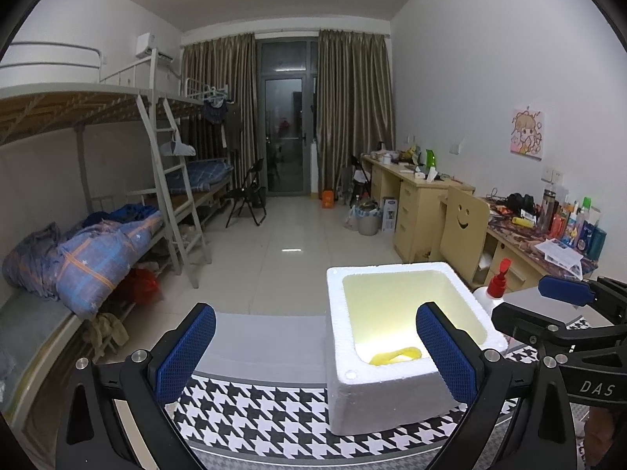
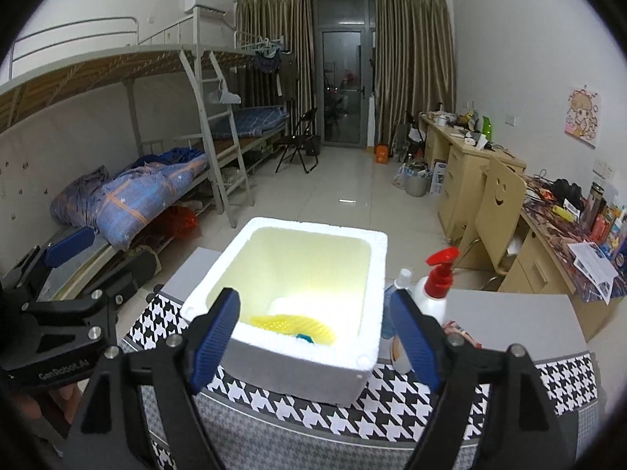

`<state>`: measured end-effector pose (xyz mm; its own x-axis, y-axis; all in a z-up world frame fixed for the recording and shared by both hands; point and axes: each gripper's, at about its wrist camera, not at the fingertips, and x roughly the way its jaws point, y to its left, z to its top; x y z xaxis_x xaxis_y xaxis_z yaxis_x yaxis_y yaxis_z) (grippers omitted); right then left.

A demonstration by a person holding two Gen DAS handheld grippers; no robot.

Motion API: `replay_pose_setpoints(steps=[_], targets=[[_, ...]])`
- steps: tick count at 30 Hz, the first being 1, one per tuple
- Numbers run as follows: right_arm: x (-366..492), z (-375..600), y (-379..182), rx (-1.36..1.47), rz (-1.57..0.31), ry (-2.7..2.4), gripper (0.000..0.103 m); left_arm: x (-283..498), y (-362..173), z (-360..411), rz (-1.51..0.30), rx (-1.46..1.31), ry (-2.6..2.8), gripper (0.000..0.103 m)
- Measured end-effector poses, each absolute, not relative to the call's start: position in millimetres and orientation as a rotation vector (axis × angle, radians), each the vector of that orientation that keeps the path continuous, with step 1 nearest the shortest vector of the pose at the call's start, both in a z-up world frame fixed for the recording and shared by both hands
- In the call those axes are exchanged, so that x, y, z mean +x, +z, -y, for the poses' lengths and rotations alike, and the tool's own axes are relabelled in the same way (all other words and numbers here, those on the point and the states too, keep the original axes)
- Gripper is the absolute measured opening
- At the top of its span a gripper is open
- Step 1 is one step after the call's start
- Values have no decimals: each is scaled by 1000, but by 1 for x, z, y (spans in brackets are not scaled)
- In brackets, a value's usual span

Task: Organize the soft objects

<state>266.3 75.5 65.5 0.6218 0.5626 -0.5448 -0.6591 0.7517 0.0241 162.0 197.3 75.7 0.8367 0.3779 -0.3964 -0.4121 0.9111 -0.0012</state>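
Observation:
A white foam box (image 1: 392,384) (image 2: 298,364) stands on a houndstooth cloth (image 1: 254,411) (image 2: 411,403). Inside it lies a yellow soft object (image 1: 395,355) (image 2: 298,327), with a white item (image 2: 286,303) behind it and a bit of teal (image 2: 305,338) at its near edge. My left gripper (image 1: 317,346) is open, its right pad in front of the box's near right corner, nothing between the pads. My right gripper (image 2: 315,337) is open just before the box's near wall, empty. Each gripper shows at the edge of the other's view.
A white pump bottle with a red top (image 2: 435,286) (image 1: 495,286) and a clear bottle (image 2: 399,286) stand right of the box. A grey tabletop (image 2: 509,317) lies beyond. Bunk beds (image 1: 98,243) line the left, desks and a wooden chair (image 2: 497,203) the right.

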Motion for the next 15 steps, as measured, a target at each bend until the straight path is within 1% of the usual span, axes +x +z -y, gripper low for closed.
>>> replay_pose_setpoints(steps=[15], targets=[[233,-38,88,-128,-482,713,83,133,94,-175,-352,-56,398,102]])
